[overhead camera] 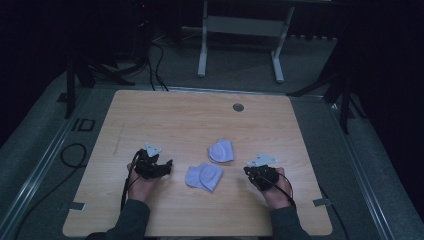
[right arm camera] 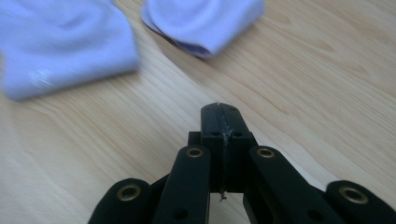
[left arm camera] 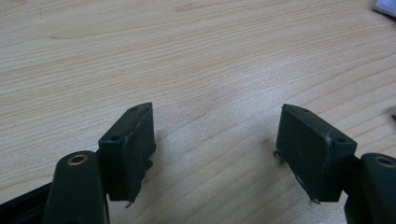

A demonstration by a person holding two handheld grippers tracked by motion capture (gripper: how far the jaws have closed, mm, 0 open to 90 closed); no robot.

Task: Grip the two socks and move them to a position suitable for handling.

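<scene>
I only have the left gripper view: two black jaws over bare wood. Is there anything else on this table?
Observer: Yes, two pale folded socks; the nearer sock lies between the two grippers.
Operator: And the other one?
Observer: The farther sock lies just beyond it, apart from it as far as the high view shows.
Operator: Is the other gripper open like mine?
Observer: No. The right gripper has its jaws pressed together with nothing between them, pointing toward the socks.
Operator: Touching them?
Observer: No, bare table lies between.
</scene>
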